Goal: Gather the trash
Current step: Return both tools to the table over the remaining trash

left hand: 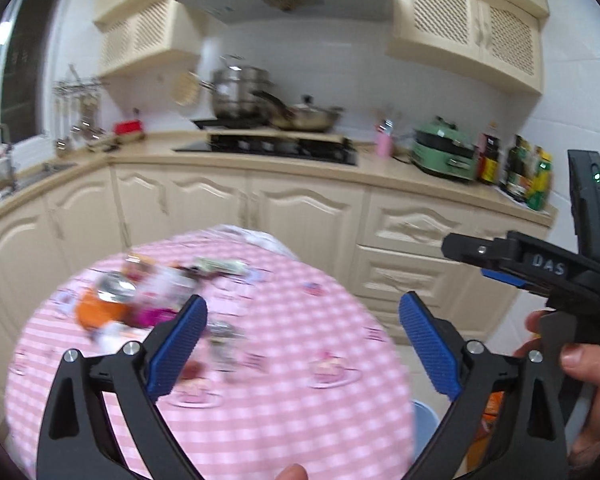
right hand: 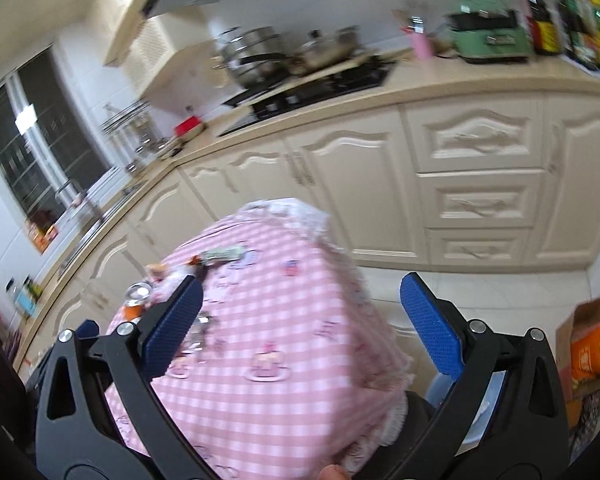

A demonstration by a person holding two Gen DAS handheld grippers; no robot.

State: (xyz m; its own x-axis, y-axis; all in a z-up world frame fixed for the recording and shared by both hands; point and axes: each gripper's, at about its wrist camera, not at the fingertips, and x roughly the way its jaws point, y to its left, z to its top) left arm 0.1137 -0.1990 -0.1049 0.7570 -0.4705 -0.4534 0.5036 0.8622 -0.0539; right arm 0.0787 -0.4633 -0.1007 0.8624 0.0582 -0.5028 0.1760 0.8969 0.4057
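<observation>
Left tongs, right tongs both spread wide, empty, above table. Trash pile far-left, blurred. Risk: mistimed grab topples can.

- Left gripper: seen from its own wrist camera, two black arms end in blue ribbed fingers spread wide apart, with nothing between them.
- Right gripper: seen from its own camera, its blue fingers are likewise spread wide and hold nothing.
- In the left wrist view, the right gripper shows at the right edge, its black body pointing leftward, level.
- A hand wraps that gripper's handle, thumb forward.
- A fingertip shows at the bottom edge of each view.
</observation>
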